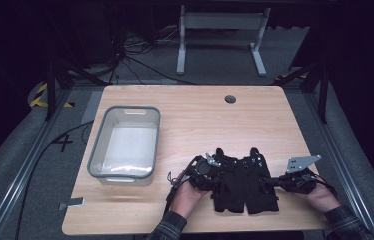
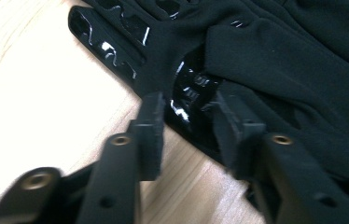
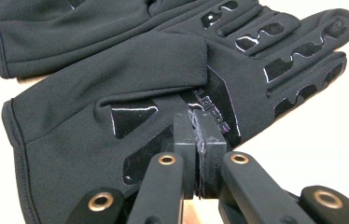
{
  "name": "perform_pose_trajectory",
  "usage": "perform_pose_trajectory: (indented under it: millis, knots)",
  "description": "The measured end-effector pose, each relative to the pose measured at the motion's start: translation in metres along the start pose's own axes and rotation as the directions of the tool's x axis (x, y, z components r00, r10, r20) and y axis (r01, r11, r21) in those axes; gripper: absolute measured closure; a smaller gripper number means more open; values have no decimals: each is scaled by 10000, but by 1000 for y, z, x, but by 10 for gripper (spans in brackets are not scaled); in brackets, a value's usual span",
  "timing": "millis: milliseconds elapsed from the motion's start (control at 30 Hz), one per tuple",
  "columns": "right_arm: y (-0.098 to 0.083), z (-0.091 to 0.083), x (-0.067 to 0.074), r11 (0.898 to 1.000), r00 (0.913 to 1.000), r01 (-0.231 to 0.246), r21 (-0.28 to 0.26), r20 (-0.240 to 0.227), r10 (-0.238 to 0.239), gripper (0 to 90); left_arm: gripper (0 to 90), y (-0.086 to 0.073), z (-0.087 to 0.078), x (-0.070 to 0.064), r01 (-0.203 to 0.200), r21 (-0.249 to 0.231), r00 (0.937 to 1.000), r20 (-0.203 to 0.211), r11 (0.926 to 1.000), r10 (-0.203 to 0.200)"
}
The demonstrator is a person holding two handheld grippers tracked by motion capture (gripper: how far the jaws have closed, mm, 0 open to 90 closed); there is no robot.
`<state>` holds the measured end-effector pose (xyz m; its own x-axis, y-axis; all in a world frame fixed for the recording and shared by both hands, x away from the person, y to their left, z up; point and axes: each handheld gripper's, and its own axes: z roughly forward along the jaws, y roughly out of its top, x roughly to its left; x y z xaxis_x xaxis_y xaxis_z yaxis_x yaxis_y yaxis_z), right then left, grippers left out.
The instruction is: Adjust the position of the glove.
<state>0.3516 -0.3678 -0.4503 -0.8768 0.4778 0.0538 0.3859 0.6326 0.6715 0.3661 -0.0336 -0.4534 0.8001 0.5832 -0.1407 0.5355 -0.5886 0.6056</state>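
1. While the person's hands rest at the near edge of the table, the left gripper (image 2: 186, 109) has its jaws apart, straddling the edge of the left-hand black fabric glove with glossy grip patches (image 2: 275, 60); the pads do not press on it.
2. The right gripper (image 3: 196, 128) has its jaws together at the side of the right-hand black glove (image 3: 116, 88), the tips against the fabric; whether a fold is pinched between them I cannot tell.
3. From above, the left gripper (image 1: 201, 172) and the right gripper (image 1: 295, 179) flank the two gloves (image 1: 244, 182), which lie flat, side by side and touching, fingers pointing away from the person.
4. The gloves sit near the front edge of the light wooden table (image 1: 195, 115), right of its middle.
5. A grey-rimmed translucent plastic tub (image 1: 124, 142) stands on the table's left part, well apart from the gloves.
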Motion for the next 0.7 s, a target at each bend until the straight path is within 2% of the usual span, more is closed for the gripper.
perform_pose_trajectory:
  millis: [267, 333, 400, 567, 700]
  knots:
    - [0, 1, 0, 10000, 10000, -7, 21, -77, 7, 900, 851, 2, 0, 3, 234, 41, 9989, 405, 9997, -236]
    - [0, 1, 0, 10000, 10000, 6, 12, -96, -6, 900, 867, 2, -1, 4, 363, -26, 9982, 474, 9993, -361]
    - [1, 1, 1, 10000, 9999, 15, 10, -117, -14, 900, 876, 3, -4, 6, 523, -131, 9960, 729, 9985, -512]
    - [2, 3, 1, 10000, 9998, 50, 24, -185, -50, 900, 877, 3, -15, 9, 851, -576, 9915, 1039, 9947, -788]
    - [4, 5, 2, 10000, 9997, 92, -20, -219, -93, 900, 877, 4, -21, 10, 984, -882, 9899, 1104, 9912, -885]
